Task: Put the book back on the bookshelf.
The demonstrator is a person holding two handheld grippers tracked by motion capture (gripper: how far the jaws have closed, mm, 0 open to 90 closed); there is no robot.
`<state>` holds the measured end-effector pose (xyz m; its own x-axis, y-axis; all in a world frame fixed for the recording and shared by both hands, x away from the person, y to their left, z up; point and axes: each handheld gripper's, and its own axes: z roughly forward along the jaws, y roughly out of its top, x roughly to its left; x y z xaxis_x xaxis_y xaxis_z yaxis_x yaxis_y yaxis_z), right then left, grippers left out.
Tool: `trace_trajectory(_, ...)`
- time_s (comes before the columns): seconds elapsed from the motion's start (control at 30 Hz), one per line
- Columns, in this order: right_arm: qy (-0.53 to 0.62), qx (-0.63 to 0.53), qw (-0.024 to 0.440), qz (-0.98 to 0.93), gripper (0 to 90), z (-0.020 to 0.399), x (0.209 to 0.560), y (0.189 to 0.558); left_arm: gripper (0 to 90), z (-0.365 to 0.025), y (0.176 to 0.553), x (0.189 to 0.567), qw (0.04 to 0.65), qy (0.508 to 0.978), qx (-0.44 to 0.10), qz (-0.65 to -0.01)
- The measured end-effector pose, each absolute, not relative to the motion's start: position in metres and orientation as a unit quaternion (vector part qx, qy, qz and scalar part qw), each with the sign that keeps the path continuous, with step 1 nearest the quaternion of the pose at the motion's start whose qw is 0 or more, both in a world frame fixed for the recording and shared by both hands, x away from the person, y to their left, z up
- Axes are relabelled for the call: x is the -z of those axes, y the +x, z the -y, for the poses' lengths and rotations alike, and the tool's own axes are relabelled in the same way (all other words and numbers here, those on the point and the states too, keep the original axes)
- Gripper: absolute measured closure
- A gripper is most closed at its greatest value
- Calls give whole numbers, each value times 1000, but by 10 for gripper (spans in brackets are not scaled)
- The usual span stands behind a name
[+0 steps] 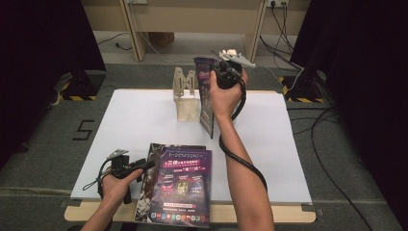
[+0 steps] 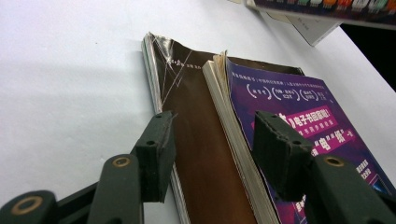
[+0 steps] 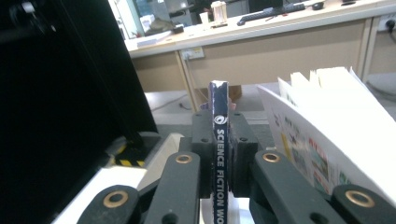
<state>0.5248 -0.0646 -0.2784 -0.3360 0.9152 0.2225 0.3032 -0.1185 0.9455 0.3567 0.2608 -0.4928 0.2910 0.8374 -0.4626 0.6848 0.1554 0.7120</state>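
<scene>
The high view looks forward and down from above the person's side onto the white bench (image 1: 144, 120), taking in both forearms and the floor beyond. The left gripper view sits low and close, facing along its fingers (image 2: 156, 144) across the stacked magazines (image 2: 205, 154), which the high view shares near the front edge. The right gripper view faces level toward a far desk (image 3: 280, 42), close on an upright magazine (image 3: 218, 121).
</scene>
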Motion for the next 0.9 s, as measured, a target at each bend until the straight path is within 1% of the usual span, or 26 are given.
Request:
trace_trajectory(0.1, 490, -546, 299, -610, 841, 63, 281, 516, 481, -261, 357, 493, 478, 645, -80, -591)
trace_trajectory(0.37, 464, -536, 331, -623, 837, 64, 291, 475, 481, -260, 356, 493, 479, 645, -80, -590)
trace_trajectory(0.5, 465, -525, 333, -630, 831, 70, 297, 459, 481, -260, 356, 492, 479, 645, -80, -590)
trace_trajectory(0.57, 471, -523, 327, -631, 829, 76, 300, 453, 481, -259, 356, 492, 479, 645, -79, -590)
trace_trajectory(0.63, 475, -518, 329, -630, 828, 80, 301, 449, 481, -258, 356, 493, 479, 646, -78, -589)
trace_trajectory(0.9, 477, -514, 314, -639, 820, 92, 306, 437, 480, -258, 356, 493, 479, 646, -79, -589)
